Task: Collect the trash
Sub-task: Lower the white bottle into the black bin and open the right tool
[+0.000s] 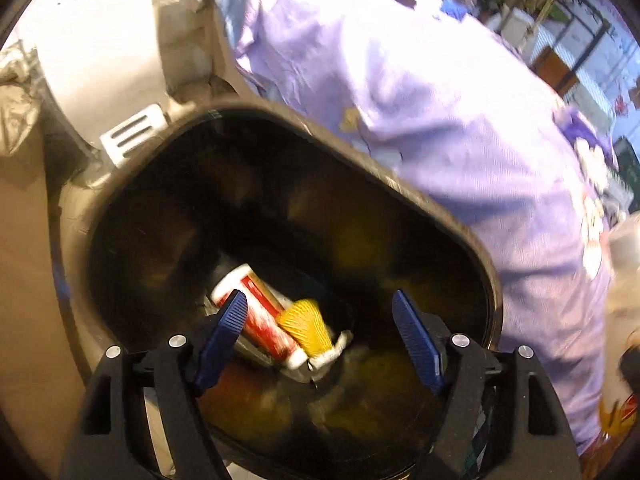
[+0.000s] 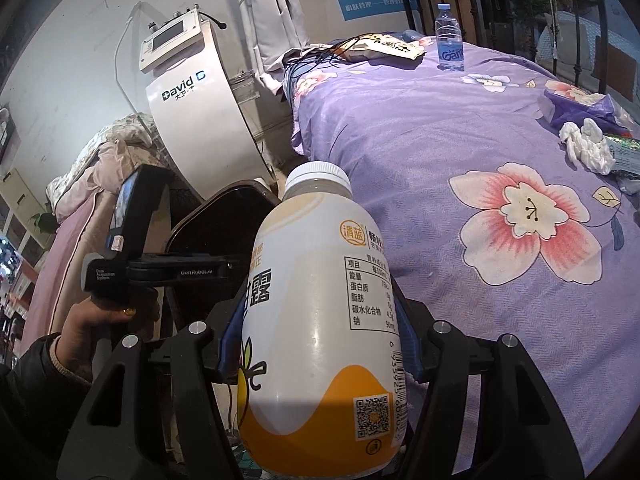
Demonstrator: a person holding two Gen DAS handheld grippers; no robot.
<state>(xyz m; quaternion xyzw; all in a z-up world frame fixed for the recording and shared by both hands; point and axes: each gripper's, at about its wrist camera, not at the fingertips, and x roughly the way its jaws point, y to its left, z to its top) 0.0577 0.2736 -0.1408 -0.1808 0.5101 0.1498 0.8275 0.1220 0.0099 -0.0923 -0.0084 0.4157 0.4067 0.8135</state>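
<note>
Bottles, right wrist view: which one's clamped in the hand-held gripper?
The white-and-orange drink bottle with the white cap, between the right hand-held gripper pads. The clear water bottle stands free on the bed.

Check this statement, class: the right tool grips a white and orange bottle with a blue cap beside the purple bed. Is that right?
Not quite: the cap is white, not blue, as the right wrist view shows. The rest stands: the right tool grips the white and orange bottle beside the purple bed.
</note>
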